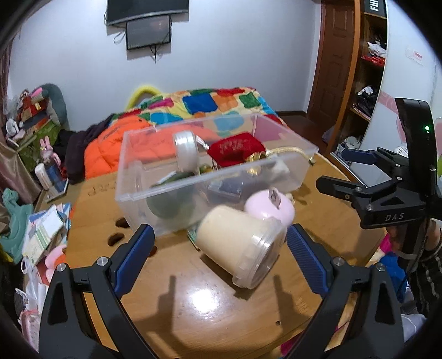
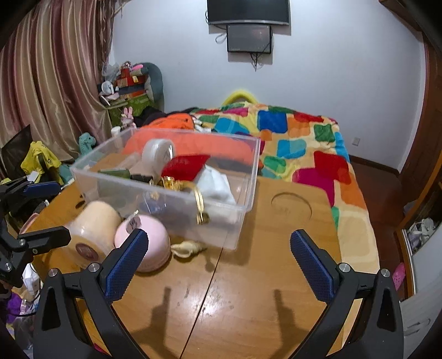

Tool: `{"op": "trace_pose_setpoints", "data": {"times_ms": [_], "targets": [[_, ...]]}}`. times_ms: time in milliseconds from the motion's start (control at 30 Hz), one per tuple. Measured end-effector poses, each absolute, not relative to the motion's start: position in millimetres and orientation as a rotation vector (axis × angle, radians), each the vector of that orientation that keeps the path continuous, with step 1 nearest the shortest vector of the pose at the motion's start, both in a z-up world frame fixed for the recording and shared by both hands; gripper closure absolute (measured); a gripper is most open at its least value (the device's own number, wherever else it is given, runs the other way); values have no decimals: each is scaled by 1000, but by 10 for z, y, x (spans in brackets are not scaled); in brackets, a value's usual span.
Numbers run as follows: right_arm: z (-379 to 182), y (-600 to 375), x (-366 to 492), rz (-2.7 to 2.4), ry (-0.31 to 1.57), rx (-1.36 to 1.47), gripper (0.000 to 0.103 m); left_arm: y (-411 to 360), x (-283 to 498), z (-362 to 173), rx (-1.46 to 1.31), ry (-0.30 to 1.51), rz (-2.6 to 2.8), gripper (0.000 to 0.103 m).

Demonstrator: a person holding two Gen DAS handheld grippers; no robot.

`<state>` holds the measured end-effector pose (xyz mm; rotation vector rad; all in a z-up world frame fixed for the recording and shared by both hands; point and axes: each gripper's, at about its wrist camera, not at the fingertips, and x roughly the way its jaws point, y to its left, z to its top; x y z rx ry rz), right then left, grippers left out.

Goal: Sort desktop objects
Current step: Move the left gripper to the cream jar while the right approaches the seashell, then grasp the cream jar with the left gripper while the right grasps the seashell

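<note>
Wooden bench (image 1: 210,301), round-edged, glossy, carrying one clear plastic bin (image 1: 165,190) set toward its far side. Bin contents, partly blurred: a white round jar (image 1: 185,149) standing on edge near the bin's far left; a red velvet pouch (image 1: 234,150) at centre right; a gold-coloured curved piece (image 2: 199,203) hanging over the near wall in the right wrist view; white cloth or paper (image 2: 214,183) at the right end; dark green and dark flat items on the floor of the bin, kind not readable. Outside the bin, just beside its near wall: a cream cup with a clear lid (image 1: 239,244) lying on its side, lid end toward the left wrist camera; a pink rounded jar (image 1: 269,208) touching or nearly touching the cup on its right; a pale seashell (image 2: 187,248) on the bench just right of the pink jar, seen only in the right wrist view. Left gripper (image 1: 221,259): jaws spread wide, blue pads either side of the cream cup, neither pad seen pressing it. Right gripper (image 2: 218,258): jaws spread wide over bare bench, holding nothing, its left pad in front of the pink jar in view. Beyond the bench: a bed with a multicoloured patchwork quilt (image 2: 298,138) and an orange padded jacket (image 1: 110,149); a wall-mounted screen (image 2: 248,11) on the far wall; striped curtains (image 2: 47,82) at the left.
</note>
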<state>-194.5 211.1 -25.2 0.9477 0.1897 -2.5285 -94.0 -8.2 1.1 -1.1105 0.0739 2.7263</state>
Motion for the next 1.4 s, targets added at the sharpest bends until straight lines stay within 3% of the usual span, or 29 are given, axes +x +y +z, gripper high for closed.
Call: {"op": "trace_pose_setpoints", "data": {"times_ms": [267,567,833,900,1033,1400], "targets": [[-502,2068,-2025,-2480,191,1033,4,-100,-1034,-181,-1171,2,2688,5],[-674,1922,-2093,-2404,285,1081,39,-39,-1097,-255,-1156,18,2662,6],[-733,1857,-2126,-2367,340,1099,48,-62,-1132,-281,-1139,15,2640,6],[-730,1856,-2135,-2361,351,1096,48,-66,-1132,-289,-1132,5,2628,9],[-722,1839,-2160,-2351,382,1090,50,-41,-1113,-283,-1114,-19,2589,24],[-705,1702,-2149,-2320,450,1049,71,-101,-1035,-281,-1096,-68,2620,29]]}}
